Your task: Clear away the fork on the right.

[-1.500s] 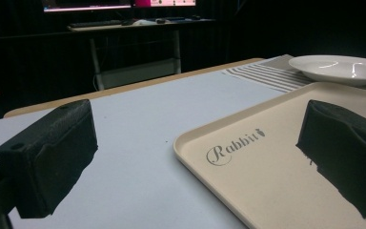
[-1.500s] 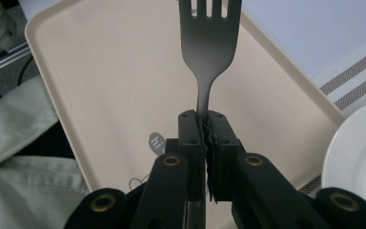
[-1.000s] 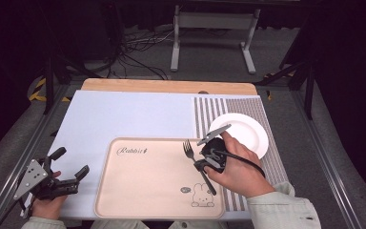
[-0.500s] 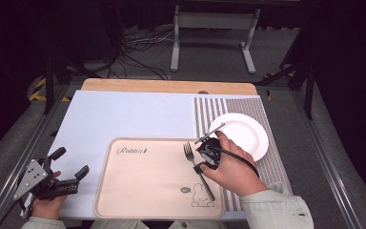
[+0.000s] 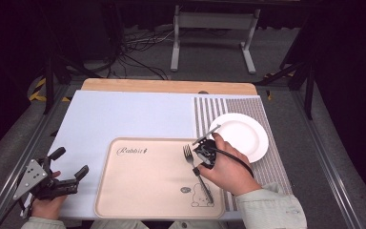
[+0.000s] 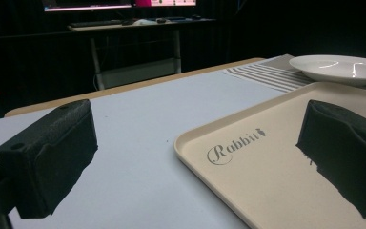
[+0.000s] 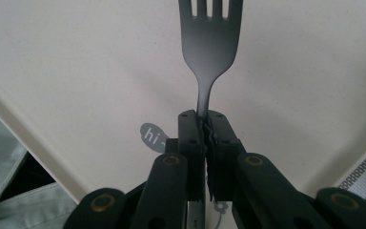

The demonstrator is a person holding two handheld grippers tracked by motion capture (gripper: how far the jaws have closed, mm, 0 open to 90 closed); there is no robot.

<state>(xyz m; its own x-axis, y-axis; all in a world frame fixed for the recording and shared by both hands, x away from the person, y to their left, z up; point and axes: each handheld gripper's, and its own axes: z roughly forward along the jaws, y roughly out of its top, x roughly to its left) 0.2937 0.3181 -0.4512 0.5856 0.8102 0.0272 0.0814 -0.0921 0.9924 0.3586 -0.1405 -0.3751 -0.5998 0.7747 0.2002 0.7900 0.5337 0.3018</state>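
Right claw clamped on fork neck, tines fwd, over tray

Right gripper clamping a fork over the beige tray near the counter's front edge, white plate sitting toward the right edge, left gripper hovering spread-jawed at the front-left corner
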